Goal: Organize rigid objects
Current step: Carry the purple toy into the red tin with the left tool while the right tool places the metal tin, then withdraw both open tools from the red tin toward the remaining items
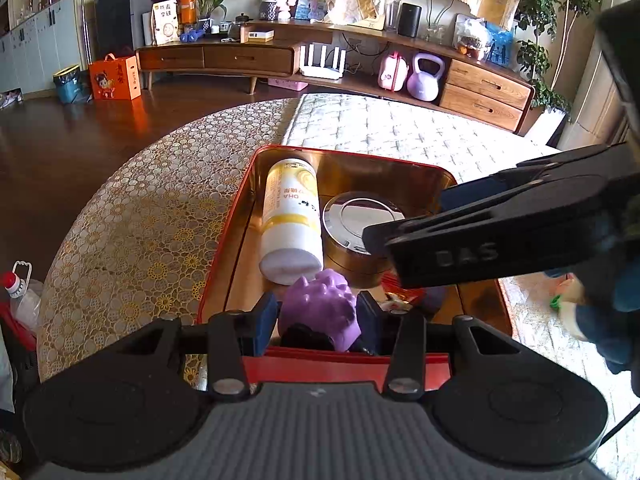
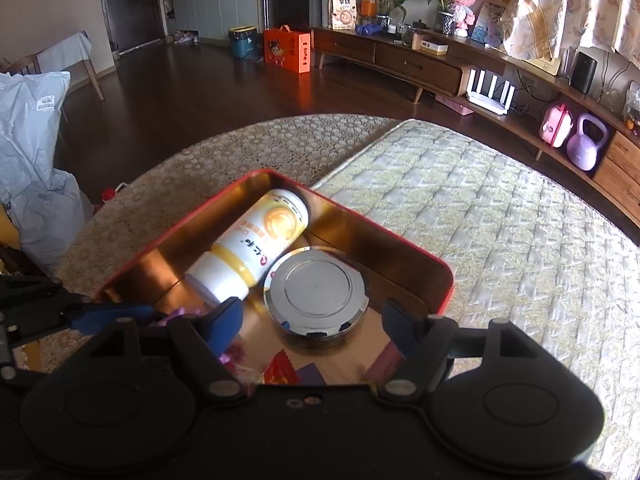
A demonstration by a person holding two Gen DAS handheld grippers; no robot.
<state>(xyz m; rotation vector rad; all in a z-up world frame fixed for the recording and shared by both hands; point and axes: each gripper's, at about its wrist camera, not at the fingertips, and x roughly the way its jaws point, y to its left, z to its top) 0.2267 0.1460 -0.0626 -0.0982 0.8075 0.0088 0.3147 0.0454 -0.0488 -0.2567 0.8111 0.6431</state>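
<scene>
So there's a red tin box (image 1: 224, 276) with a shiny gold inside sitting on the table, half on the lace cloth (image 1: 132, 216) and half on the quilted mat (image 2: 500, 220). Inside it a white-and-yellow bottle (image 1: 291, 220) lies on its side along the left wall, and a round tin with a mirror lid (image 2: 318, 294) sits right beside it, touching or near enough. Some small red and purple wrappers (image 2: 282, 372) are scattered on the near part of the floor.

The left gripper (image 1: 318, 318) is down at the near edge of the box, its 2 blue pads closed up against a knobbly purple toy (image 1: 320, 304), so it's got that squeezed between them. The right gripper (image 2: 312, 326) hangs over the box with its fingers spread wide, nothing between them, just the round tin showing through the gap.
</scene>
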